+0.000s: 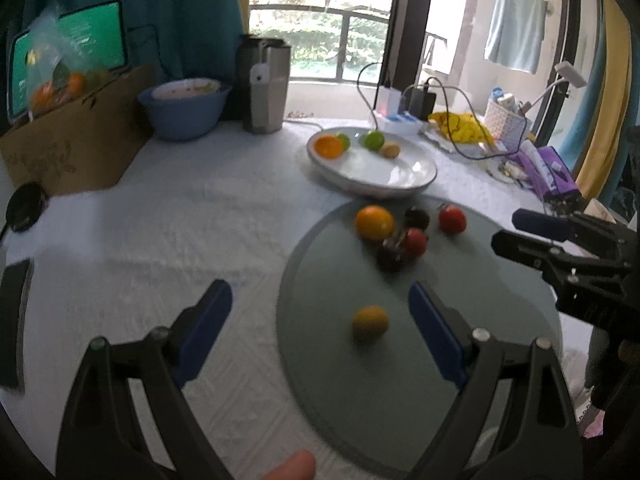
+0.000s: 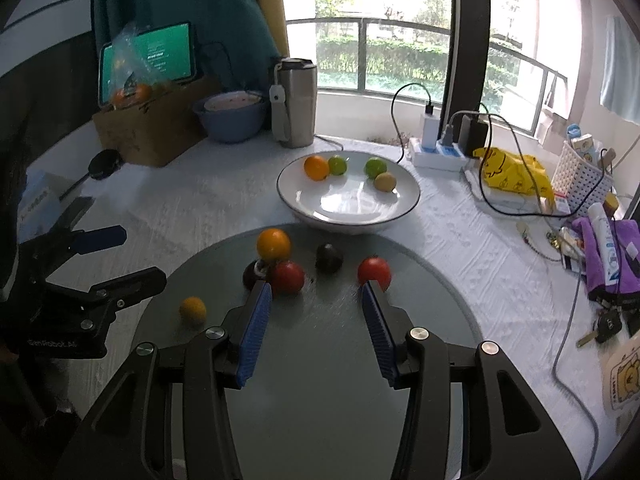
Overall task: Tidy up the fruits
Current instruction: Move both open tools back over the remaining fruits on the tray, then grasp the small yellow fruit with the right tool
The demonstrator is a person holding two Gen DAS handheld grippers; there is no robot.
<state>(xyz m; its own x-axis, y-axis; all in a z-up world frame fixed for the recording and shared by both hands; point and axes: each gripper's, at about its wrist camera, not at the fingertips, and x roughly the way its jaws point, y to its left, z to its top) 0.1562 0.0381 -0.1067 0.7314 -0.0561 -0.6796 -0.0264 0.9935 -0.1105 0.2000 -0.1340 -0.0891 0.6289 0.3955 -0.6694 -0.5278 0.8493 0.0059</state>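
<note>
Fruits lie in 2 groups: 6 on the grey round mat (image 2: pixel 320 360) and 4 in the white bowl (image 2: pixel 348 216) just beyond its far edge.

The left gripper (image 1: pixel 320 300) has its blue fingers (image 1: pixel 208 320) spread wide and holds nothing; it points forward and slightly down over the mat's near-left edge, and a small yellow fruit (image 1: pixel 370 323) lies on the mat between and just ahead of the fingertips, touching neither. A fingertip of the person's hand (image 1: pixel 292 468) shows at the bottom of the left wrist view.

The right gripper (image 2: pixel 316 292) also stands wide apart and empty, hovering over the mat's middle. Just beside its left fingertip is a red fruit (image 2: pixel 287 277); another red fruit (image 2: pixel 374 272) sits just behind its right fingertip. Farther on lie an orange fruit (image 2: pixel 273 244) and 2 dark fruits (image 2: pixel 329 257), one partly hidden.

In the bowl, an orange (image 2: pixel 316 167), 2 green fruits (image 2: pixel 375 167) and a yellowish-brown fruit (image 2: pixel 385 181) rest along the far side.
</note>
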